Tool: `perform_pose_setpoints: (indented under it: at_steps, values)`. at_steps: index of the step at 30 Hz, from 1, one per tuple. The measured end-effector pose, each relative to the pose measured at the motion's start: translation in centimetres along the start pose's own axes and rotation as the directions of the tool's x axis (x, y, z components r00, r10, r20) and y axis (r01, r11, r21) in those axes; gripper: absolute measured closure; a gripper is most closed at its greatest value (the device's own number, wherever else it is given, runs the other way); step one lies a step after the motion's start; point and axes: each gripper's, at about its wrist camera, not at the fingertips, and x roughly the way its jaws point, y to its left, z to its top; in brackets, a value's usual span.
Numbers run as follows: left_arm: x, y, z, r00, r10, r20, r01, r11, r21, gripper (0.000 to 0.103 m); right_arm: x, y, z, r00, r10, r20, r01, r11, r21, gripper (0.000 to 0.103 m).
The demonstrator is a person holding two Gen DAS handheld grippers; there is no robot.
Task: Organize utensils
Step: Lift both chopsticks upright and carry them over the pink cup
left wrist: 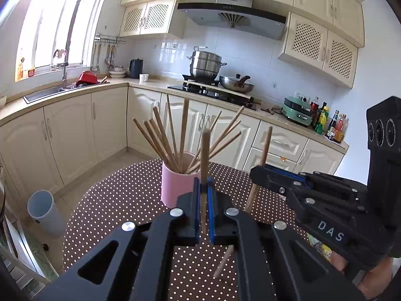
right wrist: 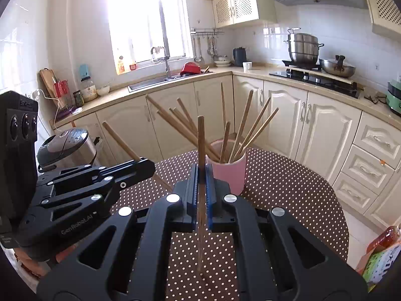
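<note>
A pink cup (left wrist: 175, 185) (right wrist: 229, 173) stands on the brown polka-dot table (left wrist: 120, 200) (right wrist: 288, 188) and holds several wooden chopsticks (left wrist: 163, 135) (right wrist: 240, 128) fanned out. My left gripper (left wrist: 204, 200) is shut on one chopstick (left wrist: 205, 150), held upright just in front of the cup. My right gripper (right wrist: 201, 188) is shut on another chopstick (right wrist: 201, 140), also upright, just left of the cup. Each gripper shows in the other's view: the right one (left wrist: 258, 173) with its chopstick (left wrist: 264, 148), the left one (right wrist: 147, 165) with its chopstick (right wrist: 120, 138).
A grey bin (left wrist: 46, 213) stands on the floor left of the table. A rice cooker (right wrist: 62, 145) sits at the left. Packets and a bottle (right wrist: 381, 250) lie at the table's right edge. Kitchen counters with sink (left wrist: 47, 92) and stove (left wrist: 213, 90) run behind.
</note>
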Motion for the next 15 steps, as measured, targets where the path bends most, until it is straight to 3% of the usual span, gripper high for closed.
perform_pose_setpoints:
  at_steps: [15]
  values:
    - [-1.8,0.2,4.9,0.99,0.021,0.137,-0.026,0.999,0.036,0.098,-1.2,-0.5,4.6,0.983,-0.055,0.177,0.061,0.998,-0.032,0.097]
